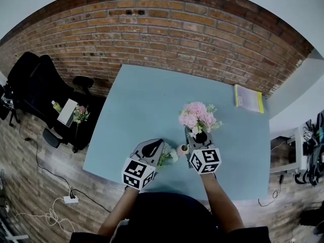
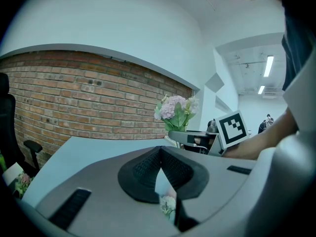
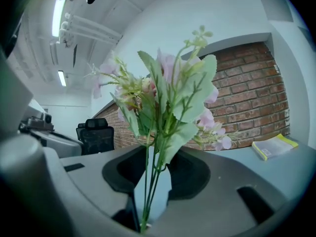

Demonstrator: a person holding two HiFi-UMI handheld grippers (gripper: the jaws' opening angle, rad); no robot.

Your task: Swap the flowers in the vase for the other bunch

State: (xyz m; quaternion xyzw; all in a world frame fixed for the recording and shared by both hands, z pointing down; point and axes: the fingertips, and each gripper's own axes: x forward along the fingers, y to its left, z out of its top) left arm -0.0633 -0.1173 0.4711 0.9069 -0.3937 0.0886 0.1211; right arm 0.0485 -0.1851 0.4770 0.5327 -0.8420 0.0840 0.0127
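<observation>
The left gripper (image 2: 160, 154) has its jaws pressed together; a white bunch (image 1: 167, 157) lies just beside them, perhaps underneath. The vase (image 1: 183, 149) stands between the 2 grippers. The right gripper (image 3: 155, 153) has its jaws slightly spread, with the stems of the pink bunch (image 3: 173, 93) upright between them, unpinched. Beyond, a book (image 1: 248, 99) lies on the table (image 1: 147, 100).

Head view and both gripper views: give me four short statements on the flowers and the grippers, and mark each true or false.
1. The pink bunch's stems stand between the right gripper's jaws. True.
2. The left gripper's jaws stand wide apart. False: they are together.
3. A small bunch of flowers lies on the black chair. True.
4. The yellow-edged book lies on that chair too. False: it lies on the table, near its far right corner.
</observation>
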